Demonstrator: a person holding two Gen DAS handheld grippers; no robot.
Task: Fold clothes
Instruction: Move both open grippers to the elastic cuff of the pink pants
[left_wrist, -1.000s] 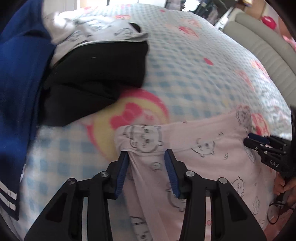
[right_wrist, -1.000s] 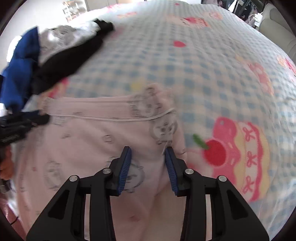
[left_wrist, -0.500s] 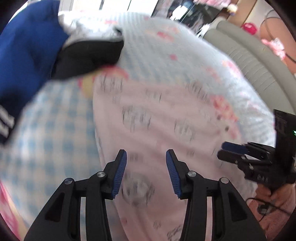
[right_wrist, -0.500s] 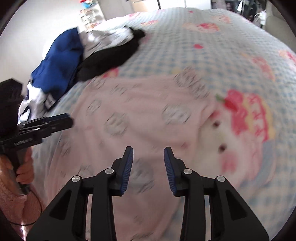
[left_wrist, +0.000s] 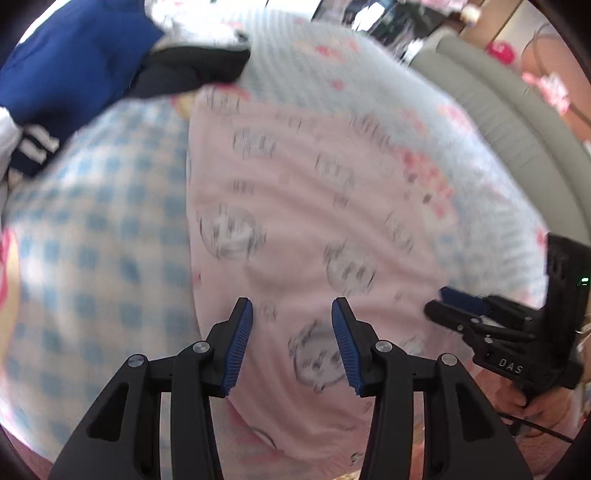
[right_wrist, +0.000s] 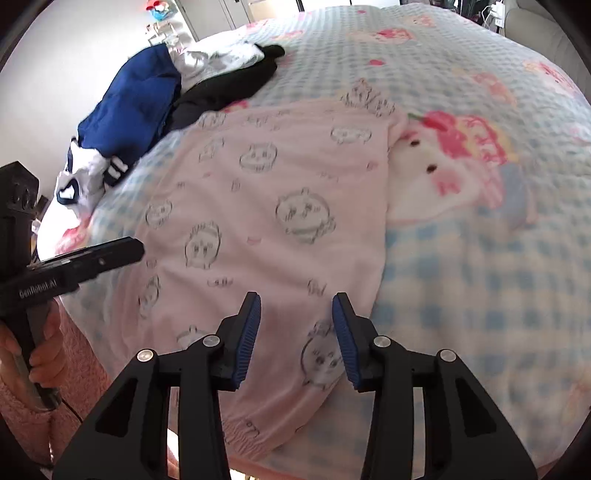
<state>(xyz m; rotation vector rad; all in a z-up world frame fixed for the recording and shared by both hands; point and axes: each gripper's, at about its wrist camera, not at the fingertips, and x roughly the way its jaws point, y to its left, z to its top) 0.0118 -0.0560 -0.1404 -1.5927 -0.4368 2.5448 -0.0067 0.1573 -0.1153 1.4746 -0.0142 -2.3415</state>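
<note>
Bed (right_wrist: 461, 266) with checked cover; one pink garment (right_wrist: 280, 206) spread flat mid-frame; pile upper left: one blue (right_wrist: 129, 110), one black (right_wrist: 229, 88), one pale piece. Left gripper (left_wrist: 291, 343) apart, empty; right gripper (right_wrist: 295, 336) opening, empty. Next fold: likely pinch both near corners evenly.

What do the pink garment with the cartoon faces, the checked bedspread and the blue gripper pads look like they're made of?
Pink garment: soft, matte knit, probably cotton jersey; it lies limp with gentle wrinkles.
Bedspread: looks like a plush or fleecy fabric, with fuzzy printed checks and no shine, though blur leaves this open.
Gripper pads: likely rubber or soft plastic, with fine ribbing, set on hard black plastic fingers.
</note>
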